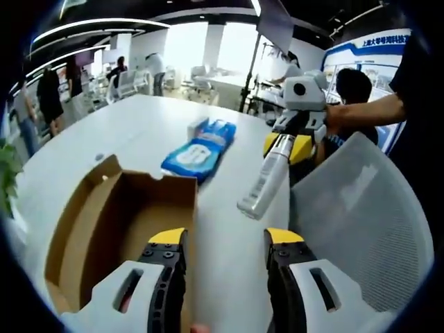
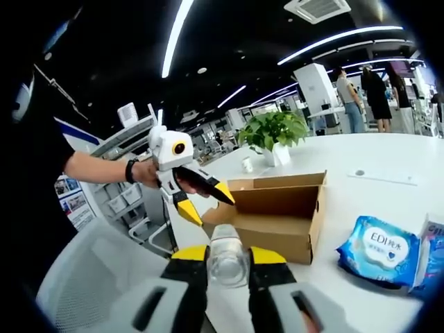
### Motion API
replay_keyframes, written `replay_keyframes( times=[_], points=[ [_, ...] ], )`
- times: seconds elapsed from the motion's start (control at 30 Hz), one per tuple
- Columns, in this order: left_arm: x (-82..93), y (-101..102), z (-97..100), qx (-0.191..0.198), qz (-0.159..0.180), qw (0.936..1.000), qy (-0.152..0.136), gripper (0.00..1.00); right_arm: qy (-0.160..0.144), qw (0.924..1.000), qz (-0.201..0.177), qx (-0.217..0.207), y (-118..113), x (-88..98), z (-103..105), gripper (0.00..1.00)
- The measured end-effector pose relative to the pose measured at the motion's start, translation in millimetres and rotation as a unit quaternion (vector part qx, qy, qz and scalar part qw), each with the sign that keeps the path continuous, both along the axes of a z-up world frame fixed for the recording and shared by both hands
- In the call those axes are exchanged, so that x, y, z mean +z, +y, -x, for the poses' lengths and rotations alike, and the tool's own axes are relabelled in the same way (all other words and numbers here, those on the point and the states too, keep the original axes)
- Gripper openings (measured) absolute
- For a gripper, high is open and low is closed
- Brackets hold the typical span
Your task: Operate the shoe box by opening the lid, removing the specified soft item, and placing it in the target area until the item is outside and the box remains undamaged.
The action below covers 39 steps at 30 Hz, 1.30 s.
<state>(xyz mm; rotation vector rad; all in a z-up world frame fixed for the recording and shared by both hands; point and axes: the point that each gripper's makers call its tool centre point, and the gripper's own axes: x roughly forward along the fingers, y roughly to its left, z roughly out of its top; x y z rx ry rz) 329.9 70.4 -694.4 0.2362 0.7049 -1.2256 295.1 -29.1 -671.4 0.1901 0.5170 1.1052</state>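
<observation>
- In my left gripper view, the left gripper hangs released, its yellow-tipped jaws spread wide with nothing between them, poised over the near edge of the shoe box.
- The shoe box is plain brown cardboard, open at the top, resting on the white round surface. From this angle I see bare cardboard inside; part of the interior is hidden by my own jaws.
- Beyond the box, well apart from it, a blue soft pack of wipes lies flat on the surface, outside the box.
- The right gripper comes in from the right of this view, held by a person's hand, and it is clenched on a clear plastic bottle that slants down toward the surface.
- In my right gripper view, the right gripper grasps that bottle between its yellow tips.
- There the left gripper shows at the left, jaws apart, just beside the box's corner.
- The blue wipes pack sits on the surface to the right of the box, near a second blue-and-white pack at the view's edge.
- A potted green plant stands on the surface behind the box.
- A grey mesh chair sits beside the surface.
</observation>
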Motion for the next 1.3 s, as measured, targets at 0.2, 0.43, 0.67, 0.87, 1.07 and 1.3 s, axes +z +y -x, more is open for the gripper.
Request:
replay_keyframes(
  times=[0.2, 0.43, 0.67, 0.87, 1.07, 1.3],
  points=[
    [-4.0, 4.4, -1.4, 0.025, -0.002, 0.9997, 0.0, 0.46, 0.0, 1.0, 0.009, -0.001, -11.8, 1.2, -3.4, 0.17],
    [-7.1, 14.2, -9.1, 0.072, 0.005, 0.9974, -0.001, 0.47, -0.004, 0.9997, 0.022, 0.0, -27.9, 5.0, -8.1, 0.17],
    [-7.7, 22.6, -11.8, 0.116, 0.019, 0.9931, 0.007, 0.48, -0.007, 0.9995, 0.031, -0.007, -45.4, 6.1, -13.7, 0.17],
    [-9.6, 24.8, -7.1, 0.125, 0.016, 0.9919, 0.006, 0.48, -0.008, 0.9989, 0.045, -0.002, -55.1, 2.5, -15.3, 0.17],
    [-9.3, 27.0, -8.0, 0.142, 0.021, 0.9897, 0.004, 0.48, -0.009, 0.9986, 0.051, -0.005, -66.4, 2.8, -18.9, 0.17],
    [-10.3, 30.0, -7.9, 0.157, 0.023, 0.9873, 0.003, 0.48, -0.006, 0.9983, 0.057, -0.013, -79.9, -0.7, -24.2, 0.17]
  ],
)
